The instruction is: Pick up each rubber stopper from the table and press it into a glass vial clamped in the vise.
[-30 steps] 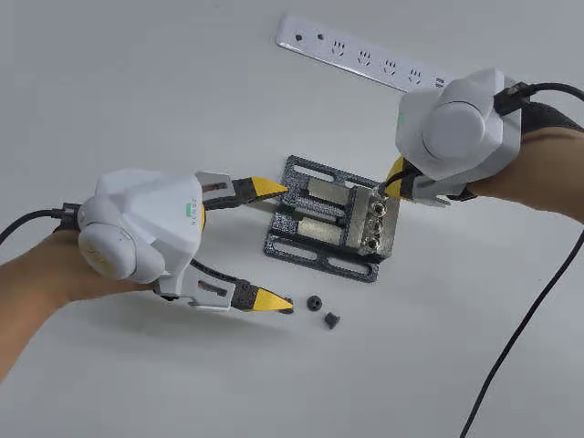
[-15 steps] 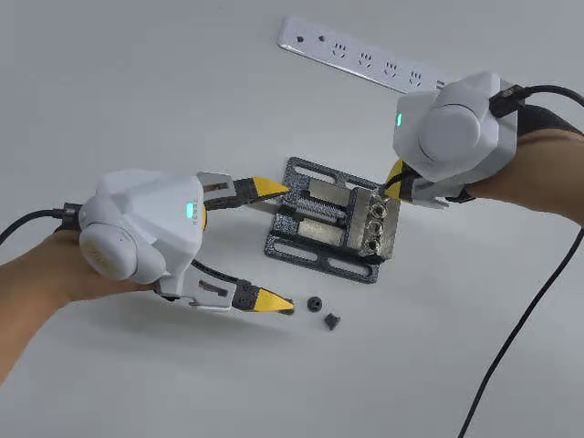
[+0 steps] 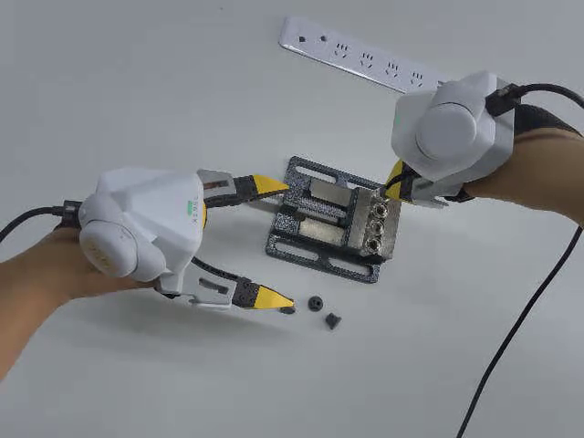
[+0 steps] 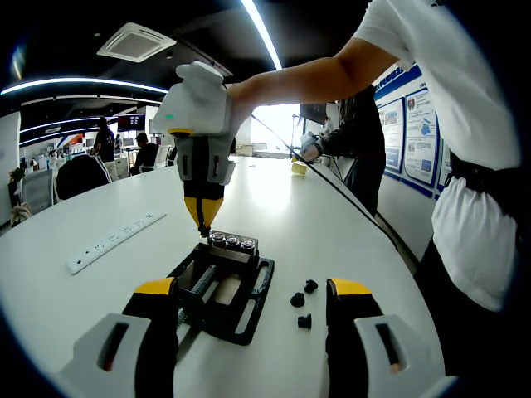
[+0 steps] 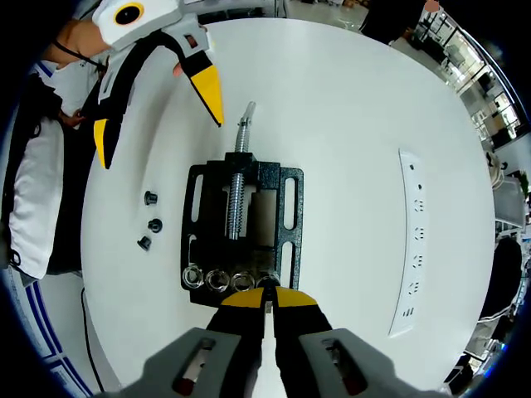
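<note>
The dark vise (image 3: pixel 321 239) clamps a row of glass vials (image 3: pixel 375 228) at its right end. My right gripper (image 3: pixel 391 188) points down at the far end of that row, shut on a small dark stopper. The right gripper view puts its tips (image 5: pixel 267 288) over the end of the row, beside three open vials (image 5: pixel 217 279). My left gripper (image 3: pixel 272 242) stands open left of the vise (image 4: pixel 217 286), nothing between its jaws. Three black rubber stoppers (image 3: pixel 315 303) lie on the table below the vise, one by the left gripper's lower jaw tip. They also lie between its jaws in its own view (image 4: pixel 297 299).
A white power strip (image 3: pixel 363 57) lies beyond the vise, at the far side of the white table (image 3: pixel 137 82). A black cable (image 3: pixel 518 321) trails from the right gripper toward the near right. People sit and stand in the room behind the table.
The right gripper has shifted very slightly above the end of the vial row. The left gripper and the loose stoppers have stayed where they were.
</note>
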The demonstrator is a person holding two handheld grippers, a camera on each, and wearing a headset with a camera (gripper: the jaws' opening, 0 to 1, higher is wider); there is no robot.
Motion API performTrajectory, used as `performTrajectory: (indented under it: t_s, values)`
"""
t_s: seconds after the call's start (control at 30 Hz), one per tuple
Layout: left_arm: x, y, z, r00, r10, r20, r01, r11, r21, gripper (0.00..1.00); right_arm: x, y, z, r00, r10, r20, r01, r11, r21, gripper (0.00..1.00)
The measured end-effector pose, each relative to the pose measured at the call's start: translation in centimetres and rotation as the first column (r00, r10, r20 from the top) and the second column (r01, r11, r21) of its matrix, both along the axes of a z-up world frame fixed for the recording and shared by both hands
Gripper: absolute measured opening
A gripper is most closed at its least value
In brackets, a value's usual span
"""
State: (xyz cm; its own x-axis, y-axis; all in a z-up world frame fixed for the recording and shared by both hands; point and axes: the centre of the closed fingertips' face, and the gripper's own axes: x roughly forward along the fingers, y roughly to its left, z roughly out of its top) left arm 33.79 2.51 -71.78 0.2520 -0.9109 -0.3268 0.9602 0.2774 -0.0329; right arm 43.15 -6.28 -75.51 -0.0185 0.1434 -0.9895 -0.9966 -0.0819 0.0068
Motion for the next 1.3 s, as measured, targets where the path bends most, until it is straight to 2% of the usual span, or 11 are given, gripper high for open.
performTrajectory:
  t_s: [0.93, 1.3]
  values:
    - [0.03, 0.22, 0.15, 1.0, 0.003, 0.004, -0.003, 1.0, 0.0, 0.71, -0.1, 0.03, -0.09, 0.999, -0.036, -0.013, 0.036, 0.999, 0.003, 0.02]
    - [0.13, -0.2, 0.21, 1.0, -0.008, 0.004, 0.008, 1.0, -0.006, 0.71, 0.02, -0.07, -0.21, 0.998, -0.054, -0.023, 0.054, 0.999, 0.001, 0.02]
